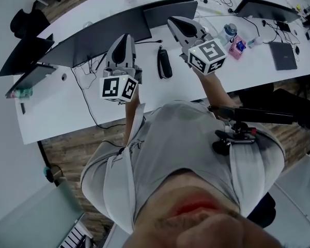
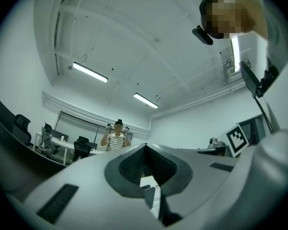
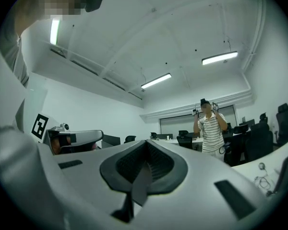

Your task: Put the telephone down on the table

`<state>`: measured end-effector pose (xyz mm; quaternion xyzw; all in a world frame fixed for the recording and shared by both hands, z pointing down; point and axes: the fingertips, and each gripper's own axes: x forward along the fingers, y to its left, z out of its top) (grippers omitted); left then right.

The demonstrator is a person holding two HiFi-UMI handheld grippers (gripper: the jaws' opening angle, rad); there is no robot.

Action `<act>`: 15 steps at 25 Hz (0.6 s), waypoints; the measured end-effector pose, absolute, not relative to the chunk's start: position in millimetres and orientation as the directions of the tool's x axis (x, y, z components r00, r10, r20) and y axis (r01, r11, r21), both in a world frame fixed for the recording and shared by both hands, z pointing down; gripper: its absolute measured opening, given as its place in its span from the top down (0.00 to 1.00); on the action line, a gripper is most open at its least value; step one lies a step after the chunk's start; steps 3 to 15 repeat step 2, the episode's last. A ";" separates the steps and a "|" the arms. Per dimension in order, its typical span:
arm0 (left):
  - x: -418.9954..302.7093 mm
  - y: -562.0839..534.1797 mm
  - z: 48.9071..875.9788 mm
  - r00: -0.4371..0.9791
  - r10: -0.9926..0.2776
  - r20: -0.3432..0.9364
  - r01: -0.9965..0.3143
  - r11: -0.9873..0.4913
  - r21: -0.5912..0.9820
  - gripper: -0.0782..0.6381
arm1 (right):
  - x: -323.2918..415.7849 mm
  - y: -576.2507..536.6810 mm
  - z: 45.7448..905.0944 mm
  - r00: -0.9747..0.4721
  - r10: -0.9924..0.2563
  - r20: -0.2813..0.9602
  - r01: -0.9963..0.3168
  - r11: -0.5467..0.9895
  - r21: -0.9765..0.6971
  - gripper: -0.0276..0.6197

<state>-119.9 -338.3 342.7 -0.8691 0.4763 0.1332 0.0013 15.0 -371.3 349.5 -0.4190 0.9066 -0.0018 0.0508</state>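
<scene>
- Long white curved table point(image 1: 57, 107), with dark monitors along its far side.
- Left gripper point(image 1: 126, 39) and right gripper point(image 1: 176, 22): both clenched on nothing, raised over the table.
- Slim black plastic telephone handset point(image 1: 164, 62): lies on the table between them. Probably light, stiff and smooth; grip it across mid-body.

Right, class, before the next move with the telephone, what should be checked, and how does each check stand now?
1. Telephone lying on the table: ok, the black handset lies flat on the white top.
2. Left claw empty: ok, jaws together, nothing between them.
3. Right claw empty: ok, jaws shut on nothing.
4. Both claws clear of the telephone: ok, they are raised and pointing up, not touching it.
5. Telephone away from the table's near edge: ok, it lies well in from it.
6. Telephone undamaged and working: cannot tell.
</scene>
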 end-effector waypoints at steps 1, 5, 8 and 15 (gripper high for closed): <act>-123.1 -337.8 342.6 0.510 -0.828 -0.232 -0.830 -0.545 0.117 0.88 | 11.4 -372.6 349.4 -0.647 -0.757 -0.085 -0.757 0.652 -0.044 0.94; -126.8 -337.1 342.6 0.510 -0.829 -0.231 -0.833 -0.543 0.110 0.88 | 7.7 -373.8 349.4 -0.651 -0.755 -0.080 -0.754 0.655 -0.042 0.94; -126.8 -337.1 342.6 0.510 -0.829 -0.231 -0.833 -0.543 0.110 0.88 | 7.7 -373.8 349.4 -0.651 -0.755 -0.080 -0.754 0.655 -0.042 0.94; -126.8 -337.1 342.6 0.510 -0.829 -0.231 -0.833 -0.543 0.110 0.88 | 7.7 -373.8 349.4 -0.651 -0.755 -0.080 -0.754 0.655 -0.042 0.94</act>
